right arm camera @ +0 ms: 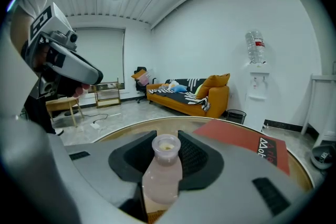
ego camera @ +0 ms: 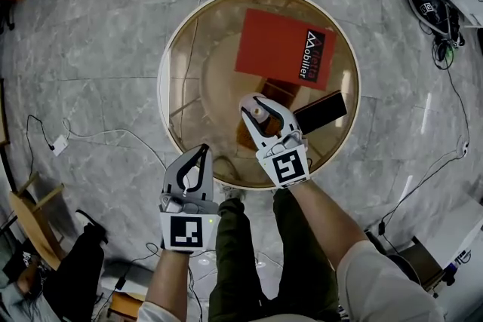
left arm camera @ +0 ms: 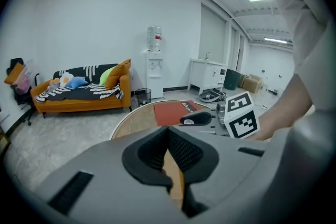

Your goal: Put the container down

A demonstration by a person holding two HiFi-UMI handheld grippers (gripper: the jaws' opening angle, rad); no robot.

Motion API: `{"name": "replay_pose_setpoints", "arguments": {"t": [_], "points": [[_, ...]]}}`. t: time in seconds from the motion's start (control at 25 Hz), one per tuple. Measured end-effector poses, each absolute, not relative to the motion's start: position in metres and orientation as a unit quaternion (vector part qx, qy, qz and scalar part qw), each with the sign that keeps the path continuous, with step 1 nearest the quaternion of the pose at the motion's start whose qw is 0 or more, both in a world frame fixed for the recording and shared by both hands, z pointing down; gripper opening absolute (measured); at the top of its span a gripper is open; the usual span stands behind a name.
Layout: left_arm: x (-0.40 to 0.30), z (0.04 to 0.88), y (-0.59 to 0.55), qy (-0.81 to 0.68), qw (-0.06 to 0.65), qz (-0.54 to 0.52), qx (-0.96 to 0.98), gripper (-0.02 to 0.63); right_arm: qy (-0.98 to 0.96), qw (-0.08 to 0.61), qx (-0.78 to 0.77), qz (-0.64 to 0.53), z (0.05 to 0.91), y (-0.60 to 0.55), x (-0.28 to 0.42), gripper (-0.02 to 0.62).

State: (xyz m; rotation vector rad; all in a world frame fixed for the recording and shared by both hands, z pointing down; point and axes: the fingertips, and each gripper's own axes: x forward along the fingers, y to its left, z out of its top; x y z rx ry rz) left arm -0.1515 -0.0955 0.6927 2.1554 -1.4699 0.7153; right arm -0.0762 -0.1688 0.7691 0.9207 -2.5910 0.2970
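The container, a small pale pink bottle (right arm camera: 163, 171) with an open neck, stands upright between the jaws of my right gripper (right arm camera: 167, 140), which is shut on it. In the head view the bottle (ego camera: 260, 114) and right gripper (ego camera: 256, 105) hang over the near part of a round glass table (ego camera: 178, 56). My left gripper (ego camera: 201, 154) is at the table's near rim, left of the right one. Its jaws meet at the tips with nothing between them, as the left gripper view (left arm camera: 169, 131) shows.
A red folder (ego camera: 285, 47) and a flat black device (ego camera: 321, 111) lie on the table past the bottle. Cables (ego camera: 90, 135) trail over the marble floor. A wooden chair (ego camera: 34, 216) stands at left. An orange sofa (left arm camera: 84, 94) and a water dispenser (left arm camera: 154, 68) line the far wall.
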Motion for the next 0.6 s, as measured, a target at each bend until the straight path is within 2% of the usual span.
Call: {"name": "replay_pose_setpoints", "arguments": {"t": [0.6], "points": [[-0.157, 0.720, -0.083, -0.529, 0.233, 0.274, 0.769, 0.008, -0.924, 0.191, 0.317, 0.094, 0.795, -0.172, -0.080, 0.147]]}}
